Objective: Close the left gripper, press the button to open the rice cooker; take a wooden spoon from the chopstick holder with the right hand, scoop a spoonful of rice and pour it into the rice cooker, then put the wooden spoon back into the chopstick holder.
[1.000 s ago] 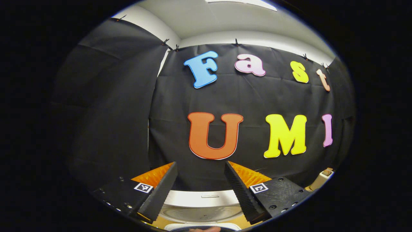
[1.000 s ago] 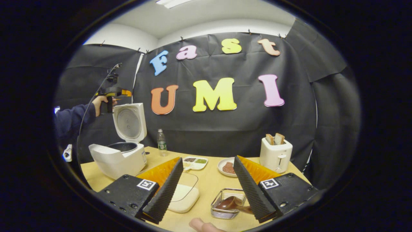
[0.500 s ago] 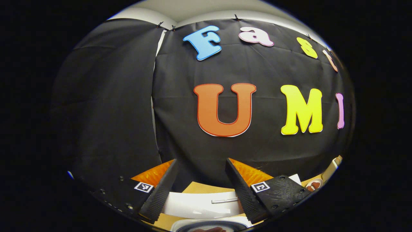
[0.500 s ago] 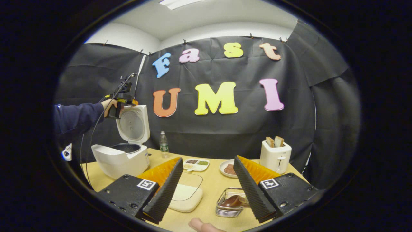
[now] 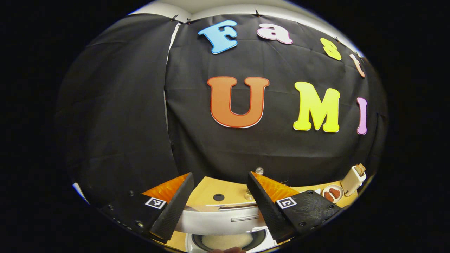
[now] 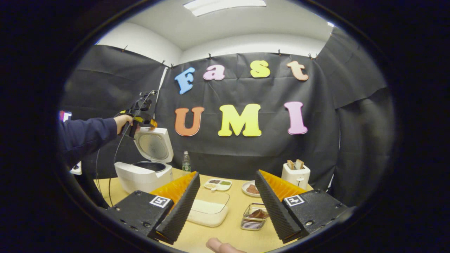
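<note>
Rice cooker [image 5: 228, 242] cut off at the bottom edge – lid half behind left tongs [image 5: 218, 202]; tray food [image 6: 218, 182] too small to tell.

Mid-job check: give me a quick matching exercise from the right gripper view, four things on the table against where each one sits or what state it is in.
Things:
1. rice cooker
2. toaster
3. water bottle
4. wire holder

Descriptions:
A. bread slices poking out of the top
B. between the right gripper fingers, near the camera
C. lid up, at the table's left end
D. upright, just right of the cooker

Pairs: 1-C, 2-A, 3-D, 4-B
</note>
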Demonstrator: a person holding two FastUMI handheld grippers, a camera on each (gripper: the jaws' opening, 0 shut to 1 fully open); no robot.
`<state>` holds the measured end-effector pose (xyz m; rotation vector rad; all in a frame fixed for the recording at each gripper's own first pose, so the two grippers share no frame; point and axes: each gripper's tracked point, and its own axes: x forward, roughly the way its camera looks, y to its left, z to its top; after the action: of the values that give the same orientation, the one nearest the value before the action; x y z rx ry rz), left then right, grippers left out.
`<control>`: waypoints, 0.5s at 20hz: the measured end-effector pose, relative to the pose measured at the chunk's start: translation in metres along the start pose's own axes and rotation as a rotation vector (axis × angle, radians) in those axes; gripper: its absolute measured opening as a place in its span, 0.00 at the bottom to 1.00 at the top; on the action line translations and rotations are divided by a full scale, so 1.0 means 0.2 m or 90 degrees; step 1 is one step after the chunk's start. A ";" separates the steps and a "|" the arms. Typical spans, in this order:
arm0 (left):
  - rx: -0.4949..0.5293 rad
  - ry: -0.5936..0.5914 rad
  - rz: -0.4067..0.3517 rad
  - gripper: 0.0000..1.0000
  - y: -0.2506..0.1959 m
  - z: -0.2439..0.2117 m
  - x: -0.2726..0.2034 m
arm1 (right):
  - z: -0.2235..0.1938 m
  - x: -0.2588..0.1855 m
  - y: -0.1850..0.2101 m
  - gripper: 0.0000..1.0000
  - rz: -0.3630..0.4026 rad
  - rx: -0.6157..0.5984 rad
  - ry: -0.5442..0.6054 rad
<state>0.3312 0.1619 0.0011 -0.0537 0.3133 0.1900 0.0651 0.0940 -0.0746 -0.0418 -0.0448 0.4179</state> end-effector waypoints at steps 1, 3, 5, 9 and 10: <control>-0.005 0.023 -0.011 0.98 -0.02 -0.06 -0.03 | 0.00 -0.03 0.01 1.00 0.000 -0.001 0.001; -0.011 0.059 -0.012 0.98 -0.03 -0.17 -0.08 | 0.00 -0.07 0.02 1.00 -0.008 -0.005 0.004; -0.011 0.079 -0.031 0.96 -0.06 -0.25 -0.15 | -0.03 -0.09 0.03 1.00 -0.011 -0.001 0.018; -0.017 0.147 -0.032 0.96 -0.07 -0.50 -0.26 | -0.06 -0.19 0.08 1.00 0.005 0.023 0.034; -0.006 0.147 -0.029 0.97 -0.07 -0.54 -0.28 | -0.08 -0.21 0.09 0.98 0.013 0.028 0.037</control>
<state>0.2496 0.1294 -0.0845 -0.0923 0.5414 0.1396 0.0192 0.0935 -0.0921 -0.0104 0.0216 0.4370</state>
